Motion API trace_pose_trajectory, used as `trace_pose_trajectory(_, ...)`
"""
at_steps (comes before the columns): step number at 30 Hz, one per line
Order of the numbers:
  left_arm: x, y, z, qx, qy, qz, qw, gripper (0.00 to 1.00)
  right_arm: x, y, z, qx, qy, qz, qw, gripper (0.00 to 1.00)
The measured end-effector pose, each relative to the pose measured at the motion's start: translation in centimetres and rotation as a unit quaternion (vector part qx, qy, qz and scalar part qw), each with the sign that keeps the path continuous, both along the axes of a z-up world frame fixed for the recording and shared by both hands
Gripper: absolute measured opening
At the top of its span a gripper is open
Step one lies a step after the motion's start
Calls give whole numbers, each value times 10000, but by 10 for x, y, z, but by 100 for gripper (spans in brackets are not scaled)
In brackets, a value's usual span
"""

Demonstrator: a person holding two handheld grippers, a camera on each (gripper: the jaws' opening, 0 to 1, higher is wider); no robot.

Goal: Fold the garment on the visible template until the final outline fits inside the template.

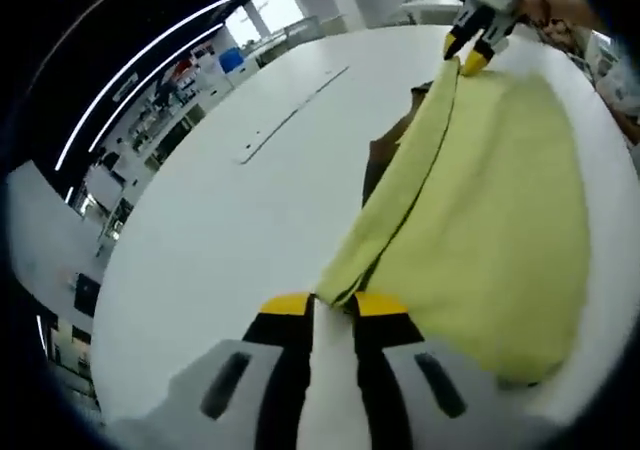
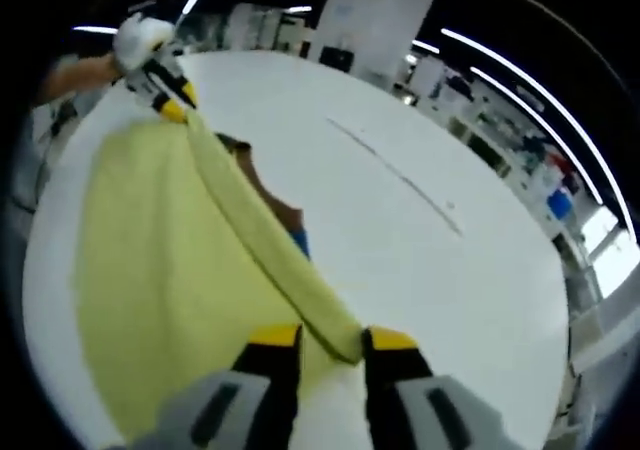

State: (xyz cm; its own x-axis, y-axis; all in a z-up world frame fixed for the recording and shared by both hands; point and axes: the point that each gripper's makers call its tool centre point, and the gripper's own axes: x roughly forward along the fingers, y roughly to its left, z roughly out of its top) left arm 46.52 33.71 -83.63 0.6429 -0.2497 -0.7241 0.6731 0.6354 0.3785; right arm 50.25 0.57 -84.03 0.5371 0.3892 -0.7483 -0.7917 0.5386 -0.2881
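Mid-fold: the left claw and right claw each pinch an end of the yellow garment, stretched between them over the white tabletop. Laying and fitting remain.

A: What lies beyond the jaws?
B: A white tabletop, with a thin dark line marked across it, well ahead.
A: And past its edge?
B: Shelves with clutter, bright windows, long ceiling lights.
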Motion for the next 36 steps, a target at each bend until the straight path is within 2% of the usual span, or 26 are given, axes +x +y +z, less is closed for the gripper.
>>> trace_pose_trajectory(4,2,4,1,12,-82,56,9999,5,0,-1,-2,-119,-14,70,9999,8)
trace_pose_trajectory(6,2,4,2,20,-116,82,9999,4,-2,1,-5,-69,30,74,9999,0)
trace_pose_trajectory(7,1,4,3,6,-116,91,9999,3,-2,0,-6,-77,29,54,10000,0)
trace_pose_trajectory(9,1,5,5,-159,-112,201,9996,2,0,0,-5,-36,29,-15,10000,0)
trace_pose_trajectory(11,4,6,8,-490,-129,422,9978,2,2,0,-1,84,25,-109,9999,0)
trace_pose_trajectory(14,6,8,13,-1192,26,905,9887,2,9,-2,7,367,-49,-370,9986,0)
trace_pose_trajectory(15,7,8,16,-1464,54,1085,9832,2,12,-2,11,558,-57,-512,9971,0)
trace_pose_trajectory(17,6,5,20,-1621,89,1206,9793,2,15,1,16,813,5,-680,9944,0)
trace_pose_trajectory(20,9,8,20,-1642,98,1363,9769,3,19,-1,17,1071,120,-913,9900,0)
trace_pose_trajectory(21,14,12,18,-1699,103,1578,9727,3,21,-2,17,1199,183,-1081,9867,0)
trace_pose_trajectory(22,15,15,17,-1685,109,1686,9711,3,21,-1,16,1277,208,-1179,9846,0)
trace_pose_trajectory(24,16,20,20,-1706,56,1838,9680,2,20,-2,17,1493,317,-1481,9771,4)
trace_pose_trajectory(27,17,21,21,-1788,65,1863,9661,10,25,-8,19,1820,446,-1858,9645,16)
trace_pose_trajectory(29,16,22,21,-1819,70,1873,9653,16,25,-9,20,1791,420,-1900,9644,25)
trace_pose_trajectory(32,10,22,23,-1853,98,1866,9648,23,21,-11,21,1661,407,-1895,9669,33)
trace_pose_trajectory(36,4,16,27,-2084,141,1805,9611,33,16,-11,21,1910,642,-2050,9578,45)
